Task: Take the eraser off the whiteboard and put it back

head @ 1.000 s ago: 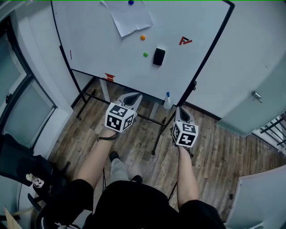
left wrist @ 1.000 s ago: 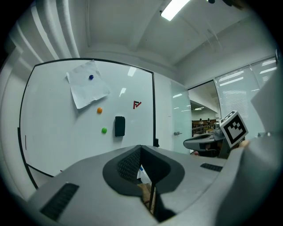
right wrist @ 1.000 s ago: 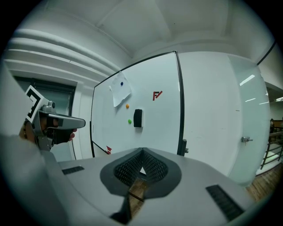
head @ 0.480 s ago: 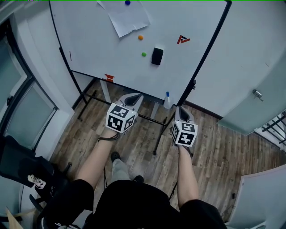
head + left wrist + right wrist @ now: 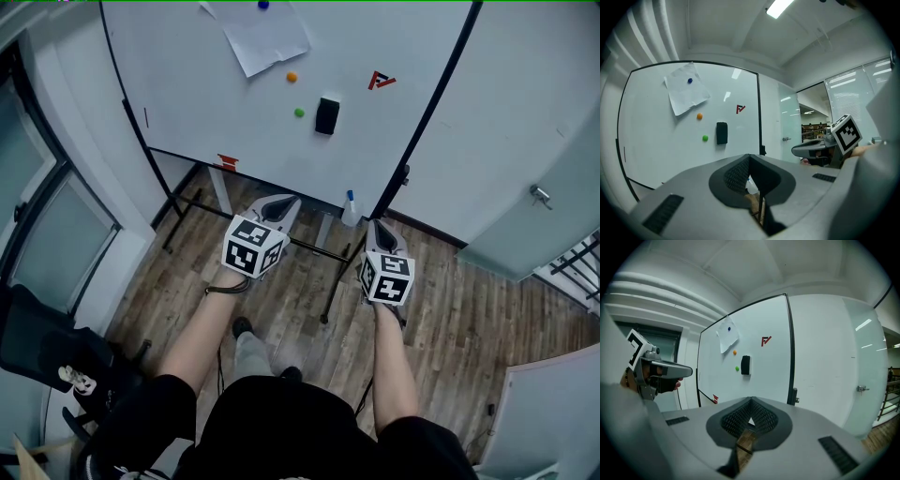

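White is most of what I'm seeing up top: the whiteboard (image 5: 216, 103) stands on its black-framed stand, and the black eraser (image 5: 326, 115) sits flat on its face, right of centre. That's where the task sentence wants it. It fits an eraser waiting to be lifted just as well as one already put back, and I can't tell which from here.

Both tongs are held low and well short of the board. The left tongs (image 5: 285, 201) are together with nothing between them, only floor showing under the tips. The right tongs (image 5: 378, 228) are pinched together and empty too.

Around it, wood-plank floor (image 5: 469, 309) runs under the stand. The stand's crossbars (image 5: 323, 248) sit between me and the board, down low. A sheet of paper (image 5: 267, 37) hangs at upper left. A small blue-capped bottle (image 5: 350, 211) stands at the board's foot. A green magnet (image 5: 299, 112) is just beside the eraser, easy to knock I'd judge, and an orange magnet (image 5: 292, 77) sits above it.
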### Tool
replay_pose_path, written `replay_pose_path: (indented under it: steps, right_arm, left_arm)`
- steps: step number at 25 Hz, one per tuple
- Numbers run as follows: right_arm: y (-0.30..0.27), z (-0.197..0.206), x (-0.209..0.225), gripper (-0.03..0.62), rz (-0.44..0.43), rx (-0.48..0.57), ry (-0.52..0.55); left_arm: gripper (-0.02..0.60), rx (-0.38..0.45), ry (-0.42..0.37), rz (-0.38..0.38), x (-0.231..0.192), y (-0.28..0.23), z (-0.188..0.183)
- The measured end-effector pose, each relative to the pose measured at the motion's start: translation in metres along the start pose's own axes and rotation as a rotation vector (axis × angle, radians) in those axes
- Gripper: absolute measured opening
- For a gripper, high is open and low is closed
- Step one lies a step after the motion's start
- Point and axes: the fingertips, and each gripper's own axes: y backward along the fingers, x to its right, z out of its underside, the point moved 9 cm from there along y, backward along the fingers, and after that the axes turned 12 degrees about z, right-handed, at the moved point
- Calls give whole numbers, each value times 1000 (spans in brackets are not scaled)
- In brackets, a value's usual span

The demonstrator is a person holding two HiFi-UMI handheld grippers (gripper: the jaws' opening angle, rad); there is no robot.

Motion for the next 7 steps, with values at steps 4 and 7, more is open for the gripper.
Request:
replay_pose_path:
  steps: [4,7]
  right_arm:
    - [1,0,2,25,-3,2,1]
    - [1,0,3,25,-4,4,1]
  left_arm:
    - [12,2,-2,-2,2,-1,-1]
    - [12,3,-1,-2,2,-2,-2]
